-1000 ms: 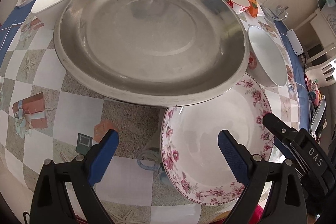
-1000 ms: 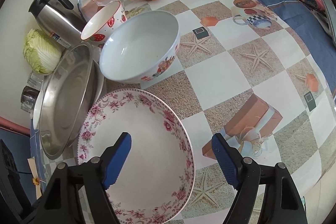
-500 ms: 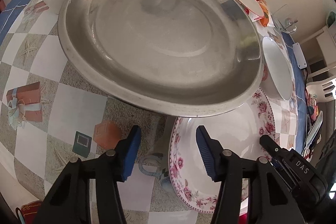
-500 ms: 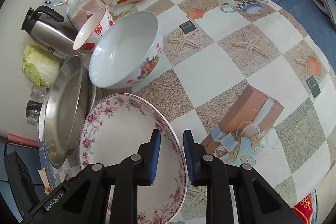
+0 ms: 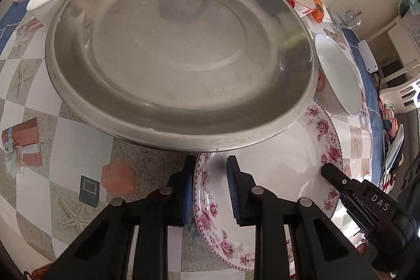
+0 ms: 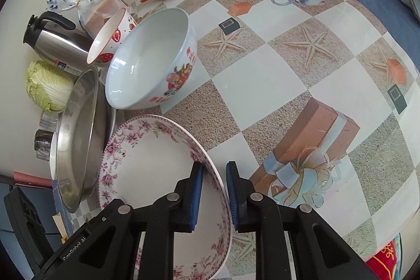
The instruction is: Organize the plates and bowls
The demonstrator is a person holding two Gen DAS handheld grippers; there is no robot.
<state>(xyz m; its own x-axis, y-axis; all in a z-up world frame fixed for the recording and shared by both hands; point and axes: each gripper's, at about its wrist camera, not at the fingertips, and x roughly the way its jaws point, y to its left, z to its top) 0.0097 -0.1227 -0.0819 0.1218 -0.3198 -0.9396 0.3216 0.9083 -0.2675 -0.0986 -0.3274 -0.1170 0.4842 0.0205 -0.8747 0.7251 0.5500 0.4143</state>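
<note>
A wide steel plate [image 5: 181, 54] fills the upper middle of the frame, its rim overlapping a rose-patterned plate [image 5: 275, 175] at lower right. 3 white bowls ring them, 1 strawberry-printed [image 6: 113, 40].

At your twelve o'clock sits the steel tray [image 5: 181, 54], brushed metal, dull and faintly scuffed; the floral plate [image 5: 275, 175] at five o'clock looks like glazed ceramic, smooth and glossy. Beneath them you have a slick printed tablecloth [image 6: 262, 85]; the jug [image 6: 55, 43] at ten o'clock is shiny metal.
</note>
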